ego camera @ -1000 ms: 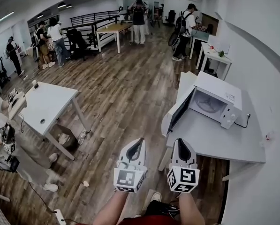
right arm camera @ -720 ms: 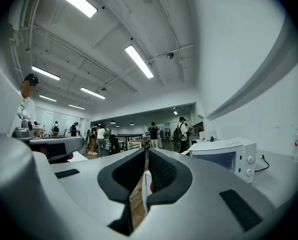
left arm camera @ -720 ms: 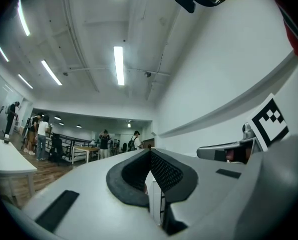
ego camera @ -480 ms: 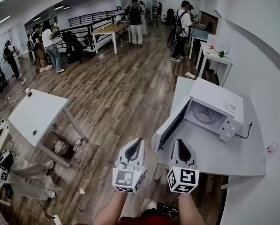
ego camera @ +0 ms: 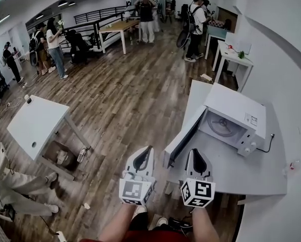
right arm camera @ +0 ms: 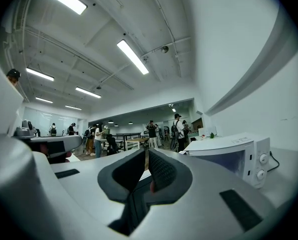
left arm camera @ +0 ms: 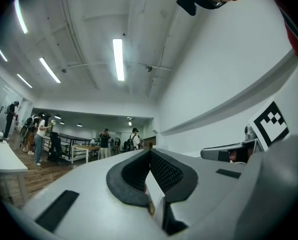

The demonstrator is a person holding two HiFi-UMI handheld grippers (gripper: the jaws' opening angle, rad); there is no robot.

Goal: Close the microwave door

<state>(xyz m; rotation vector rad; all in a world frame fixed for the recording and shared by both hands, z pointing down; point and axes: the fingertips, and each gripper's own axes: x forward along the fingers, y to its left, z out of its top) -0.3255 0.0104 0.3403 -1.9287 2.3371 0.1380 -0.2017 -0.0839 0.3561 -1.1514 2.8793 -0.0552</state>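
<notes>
A: Microwave, where?
B: The microwave [ego camera: 236, 116] sits on the white table [ego camera: 231, 171], far half, back against the table's wall-side edge. In the right gripper view it shows at right [right arm camera: 228, 156], two knobs on its front panel.
A: Door?
B: The door [ego camera: 184, 137] is wide open. It swings out toward the table's left edge, and its free end comes close to the near-left corner. The cavity is exposed, with the glass turntable [ego camera: 222, 126] visible inside.
A: Left gripper?
B: The left gripper [ego camera: 146, 150] is over the wooden floor [ego camera: 130, 100], just left of the table's near-left corner. In its own view [left arm camera: 149, 151] the jaws are pressed together, tips meeting, nothing between them.
A: Right gripper?
B: The right gripper [ego camera: 194, 152] is over the table's near edge, just beside the door's free end. I see a gap there, so no contact. In its own view [right arm camera: 146, 151] the jaws are closed too, pads meeting at the tip, and they're empty.
A: Side by side?
B: Yes, roughly parallel, both pointing away from the person, marker cubes toward the camera.
A: Anything else?
B: A black cable [ego camera: 266, 142] runs from the microwave's rear toward the wall. Another white table [ego camera: 37, 125] stands well apart at left, and there are several people at the far end of the room.
</notes>
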